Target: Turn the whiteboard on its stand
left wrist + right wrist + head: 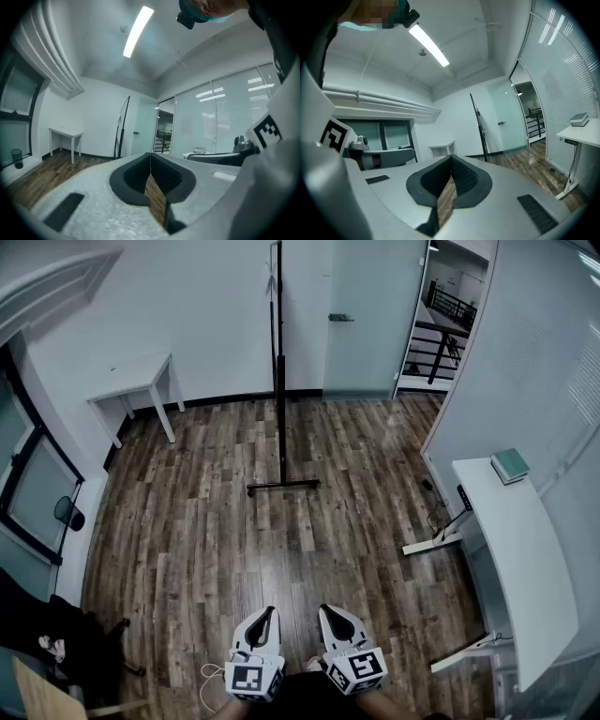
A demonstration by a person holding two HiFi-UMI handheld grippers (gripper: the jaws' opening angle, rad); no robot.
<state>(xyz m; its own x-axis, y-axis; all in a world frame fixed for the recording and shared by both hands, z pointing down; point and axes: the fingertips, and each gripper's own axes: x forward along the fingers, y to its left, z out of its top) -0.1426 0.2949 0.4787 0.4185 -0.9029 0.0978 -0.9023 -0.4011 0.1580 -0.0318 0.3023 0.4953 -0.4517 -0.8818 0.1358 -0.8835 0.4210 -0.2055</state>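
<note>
The whiteboard (278, 343) stands edge-on on its black stand (282, 486) in the middle of the room, far ahead of me. It shows as a thin dark upright in the left gripper view (123, 126) and in the right gripper view (480, 133). My left gripper (270, 613) and right gripper (329, 611) are held low and close to my body, side by side, both pointing toward the board and well short of it. Each is shut with nothing between its jaws (150, 155) (451, 158).
A small white table (141, 376) stands at the back left wall. A long white desk (511, 549) with a green box (511, 465) runs along the right. A glass door (361, 315) and a stair railing (441, 334) lie behind the board. A dark chair (66, 643) is at lower left.
</note>
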